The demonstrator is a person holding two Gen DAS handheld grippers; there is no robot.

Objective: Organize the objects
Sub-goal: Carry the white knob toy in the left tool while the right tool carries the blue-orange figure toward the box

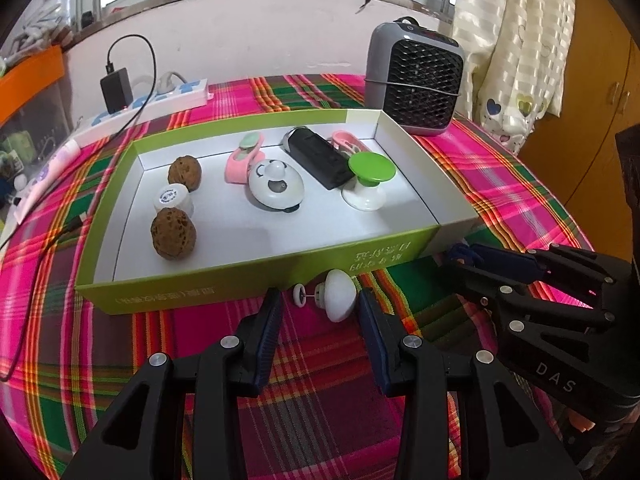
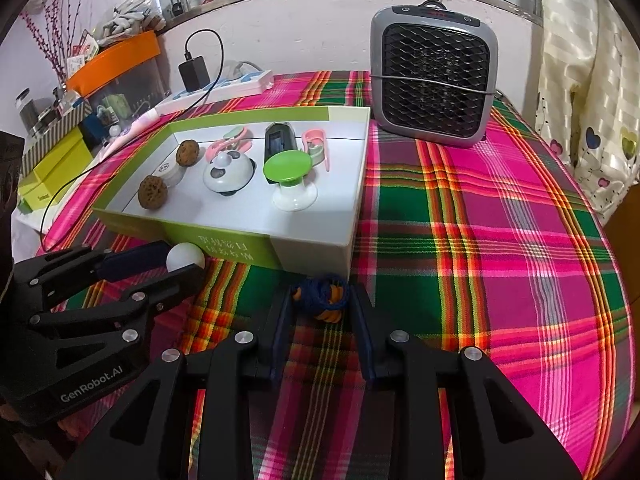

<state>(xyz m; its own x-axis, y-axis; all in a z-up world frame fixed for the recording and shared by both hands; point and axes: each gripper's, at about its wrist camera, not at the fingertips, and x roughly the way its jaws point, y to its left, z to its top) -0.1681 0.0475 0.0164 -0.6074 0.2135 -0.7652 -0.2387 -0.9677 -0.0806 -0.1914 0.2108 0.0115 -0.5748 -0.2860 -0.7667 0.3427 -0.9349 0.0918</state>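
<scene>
A green-and-white cardboard box lies on the plaid tablecloth and holds two walnuts, a white cap, a panda gadget, pink clips, a black device and a green-topped massager. A white mushroom-shaped object lies on the cloth before the box, between the fingers of my open left gripper. My right gripper is open around a blue-and-orange string ball at the box's near corner; whether it touches the ball I cannot tell.
A grey fan heater stands behind the box at the right. A white power strip with a black charger and cable lies at the back left. Curtains hang at the right. Boxes and clutter sit at the far left.
</scene>
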